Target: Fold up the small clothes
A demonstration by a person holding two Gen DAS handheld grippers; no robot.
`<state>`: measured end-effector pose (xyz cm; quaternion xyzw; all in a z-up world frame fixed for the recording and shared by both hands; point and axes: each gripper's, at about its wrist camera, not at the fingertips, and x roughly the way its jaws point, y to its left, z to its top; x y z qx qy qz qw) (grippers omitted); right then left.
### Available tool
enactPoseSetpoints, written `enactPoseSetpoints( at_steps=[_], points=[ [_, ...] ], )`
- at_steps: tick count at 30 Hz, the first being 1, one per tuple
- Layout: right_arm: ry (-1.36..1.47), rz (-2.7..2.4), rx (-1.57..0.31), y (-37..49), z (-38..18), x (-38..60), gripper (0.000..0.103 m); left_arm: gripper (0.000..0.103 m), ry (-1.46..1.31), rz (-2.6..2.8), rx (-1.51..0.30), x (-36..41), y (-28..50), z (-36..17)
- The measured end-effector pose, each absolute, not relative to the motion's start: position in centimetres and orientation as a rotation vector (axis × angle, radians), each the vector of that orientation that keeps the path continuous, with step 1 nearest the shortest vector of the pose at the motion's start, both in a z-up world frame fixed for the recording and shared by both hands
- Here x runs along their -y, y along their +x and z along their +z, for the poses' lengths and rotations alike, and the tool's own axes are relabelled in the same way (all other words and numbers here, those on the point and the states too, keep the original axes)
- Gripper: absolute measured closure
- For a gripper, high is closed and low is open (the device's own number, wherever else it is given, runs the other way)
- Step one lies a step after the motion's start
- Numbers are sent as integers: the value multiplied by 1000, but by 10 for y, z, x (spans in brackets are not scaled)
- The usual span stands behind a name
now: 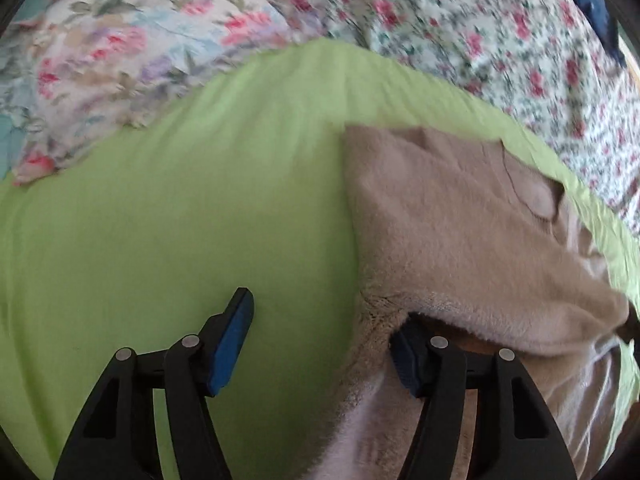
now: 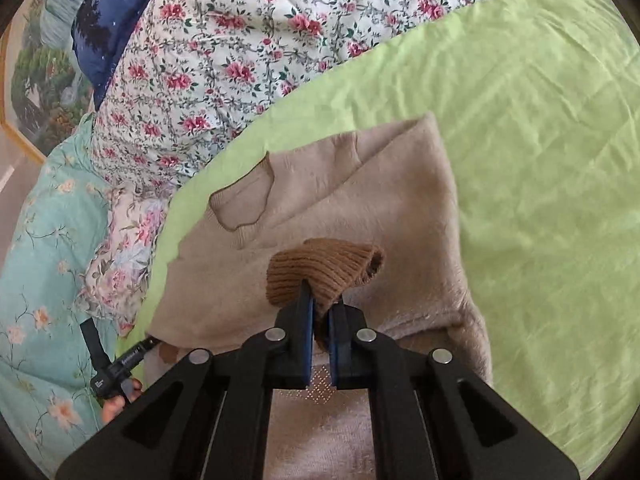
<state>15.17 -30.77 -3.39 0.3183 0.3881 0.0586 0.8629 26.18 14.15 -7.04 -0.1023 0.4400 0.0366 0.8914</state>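
Presently catalogued, by place relative to the two tongs:

1. Right gripper [image 2: 320,320]: jaws together, clamped on a brown ribbed cuff [image 2: 324,270] that bunches up and curls over just past the fingertips.

2. Left gripper [image 1: 324,340]: jaws apart, clamped on nothing. One blue pad [image 1: 232,344] stands over bare sheet; the other pad [image 1: 408,356] is tucked under a raised edge of the garment.

3. Beige fleece garment [image 2: 360,200]: lies on the sheet ahead of and beneath the right tongs, its neckline [image 2: 244,200] ahead and to their left. In the left wrist view it spreads ahead and to the right of the tongs.

4. Green sheet [image 1: 180,220]: under the garment; open ground ahead and left of the left tongs, and to the right of the right tongs.

5. Floral quilt [image 2: 224,60]: bunched beyond the sheet, ahead of both tongs.

6. Dark blue starred cloth [image 2: 108,20]: far ahead-left of the right tongs, on the quilt.

7. Teal floral bedding [image 2: 44,280]: left of the right tongs.
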Motion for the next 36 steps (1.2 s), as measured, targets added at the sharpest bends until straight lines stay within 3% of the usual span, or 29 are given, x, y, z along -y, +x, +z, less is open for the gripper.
enactPoseSetpoints(
  at_steps=[5,10,11,12,14,17,18,19,23,28,31,34,36],
  points=[
    [602,140,-784,154,-22,302,96,43,-301,76,-899,-158,253,-79],
    [595,96,-905,162,-44,302,91,43,-290,70,-905,-157,252,-79],
    [603,90,-912,161,-46,303,81,43,-280,74,-904,-156,252,-79],
    [615,86,-907,159,-47,304,63,43,-274,76,-902,-155,253,-80],
    [636,105,-870,155,-45,306,47,42,-274,77,-901,-155,253,-80],
    [683,119,-862,158,-50,308,51,42,-277,74,-899,-156,252,-80],
    [669,125,-886,162,-52,305,88,42,-278,73,-899,-156,252,-80],
    [644,119,-909,165,-52,302,95,42,-282,72,-898,-156,252,-80],
    [571,109,-824,152,-25,302,95,41,-304,61,-893,-159,251,-81],
    [387,-144,-1029,158,-42,303,89,41,-294,67,-896,-156,252,-81],
    [397,-169,-892,148,-15,298,86,41,-301,66,-892,-157,251,-81],
    [389,22,-821,159,0,264,76,41,-287,74,-895,-154,252,-81],
    [426,151,-883,179,-15,246,71,41,-296,68,-894,-156,252,-81]
  ],
)
